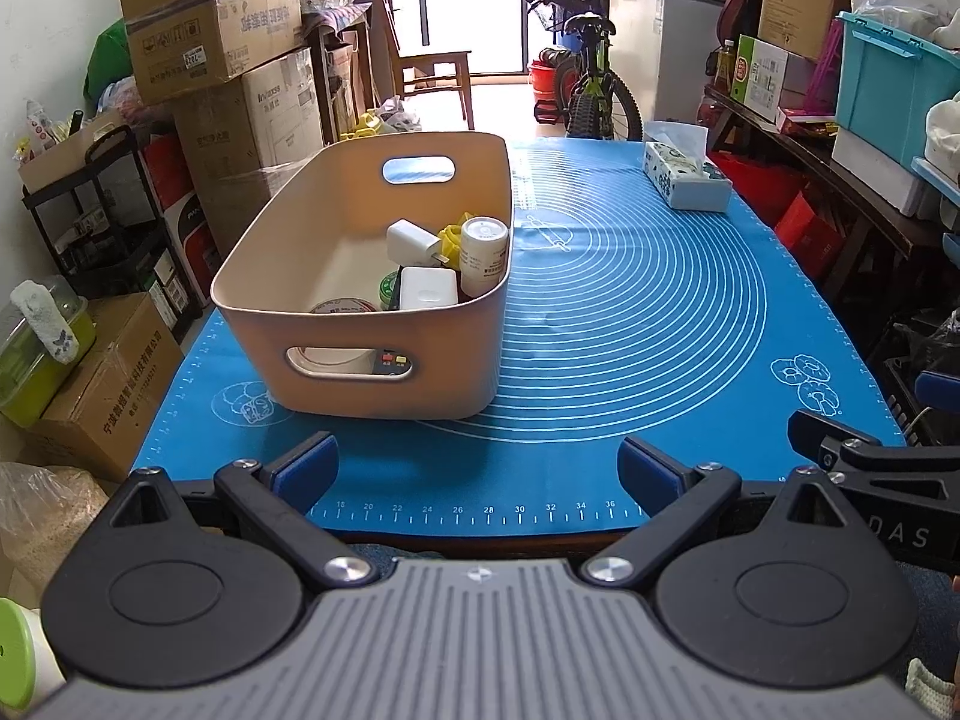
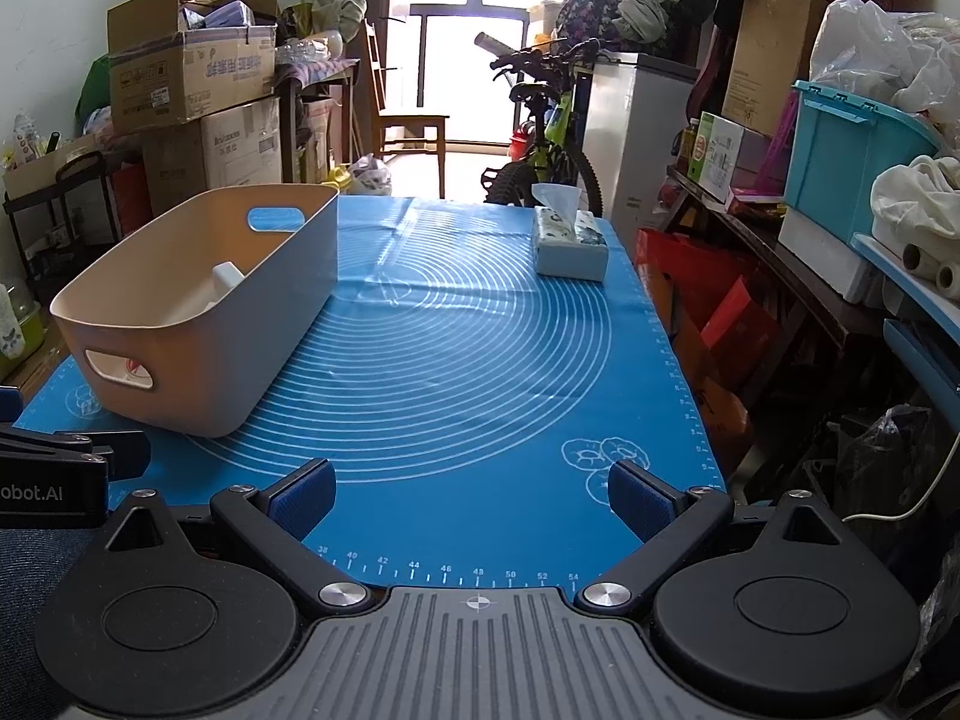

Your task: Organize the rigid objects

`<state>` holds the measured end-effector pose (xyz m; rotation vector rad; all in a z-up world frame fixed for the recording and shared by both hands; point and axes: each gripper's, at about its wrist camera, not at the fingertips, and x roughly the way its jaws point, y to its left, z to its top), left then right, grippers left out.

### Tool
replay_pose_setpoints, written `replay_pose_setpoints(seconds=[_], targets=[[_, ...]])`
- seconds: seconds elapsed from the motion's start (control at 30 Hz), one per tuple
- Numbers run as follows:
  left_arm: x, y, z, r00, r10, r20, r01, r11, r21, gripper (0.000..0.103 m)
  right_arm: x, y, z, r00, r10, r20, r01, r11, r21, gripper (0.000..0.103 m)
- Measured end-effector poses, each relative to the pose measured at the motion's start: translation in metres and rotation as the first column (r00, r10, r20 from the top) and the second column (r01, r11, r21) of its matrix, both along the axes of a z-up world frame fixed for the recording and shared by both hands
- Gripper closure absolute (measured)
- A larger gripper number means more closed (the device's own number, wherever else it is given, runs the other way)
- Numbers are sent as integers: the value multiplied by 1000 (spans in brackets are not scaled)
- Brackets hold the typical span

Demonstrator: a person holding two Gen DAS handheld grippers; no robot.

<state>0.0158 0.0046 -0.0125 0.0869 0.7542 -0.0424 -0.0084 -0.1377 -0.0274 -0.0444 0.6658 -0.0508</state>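
Left gripper [image 1: 478, 468]: released, blue ribbed pads wide apart, nothing between them, hanging over the near edge of the counter. Right gripper [image 2: 471, 495]: likewise released, empty, at the near edge; black angular linkages, grey ridged body.

Counter covered by a blue silicone mat [image 1: 630, 312], smooth, printed with white concentric rings and a ruler scale along the near border.

Beige plastic bin [image 1: 366, 360], rounded rectangle, matte, oval handle cutouts at both ends; stands on the mat's left half, just beyond the left gripper. Inside, bunched toward its right side: white rectangular charger block [image 1: 428, 288], white wall plug [image 1: 411, 243], white cylindrical bottle [image 1: 483, 255] with printed label, a yellow item [image 1: 453, 237] partly hidden, a round flat tin [image 1: 339, 305].

Far right of mat: soft-pack tissue box [image 2: 570, 243], patterned, one tissue standing up.
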Motion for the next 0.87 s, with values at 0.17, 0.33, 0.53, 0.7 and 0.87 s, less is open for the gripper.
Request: replay_pose_setpoints(seconds=[0.17, 0.33, 0.53, 0.7, 0.87], targets=[[0, 0, 0, 1000, 0, 0, 0, 1000, 1, 5, 0, 0, 0, 1000, 0, 0, 0, 1000, 0, 6], [0, 0, 0, 1000, 2, 0, -2, 1000, 2, 5, 0, 0, 0, 1000, 0, -1, 0, 1000, 0, 6], [0, 1, 0, 1000, 3, 0, -3, 1000, 4, 5, 0, 0, -2, 1000, 0, -3, 0, 1000, 1, 6], [0, 2, 0, 1000, 4, 2, -4, 1000, 3, 5, 0, -1, -1, 1000, 0, -3, 0, 1000, 1, 6], [0, 2, 0, 1000, 5, -1, -5, 1000, 3, 5, 0, -1, -4, 1000, -1, -6, 1, 1000, 3, 6]])
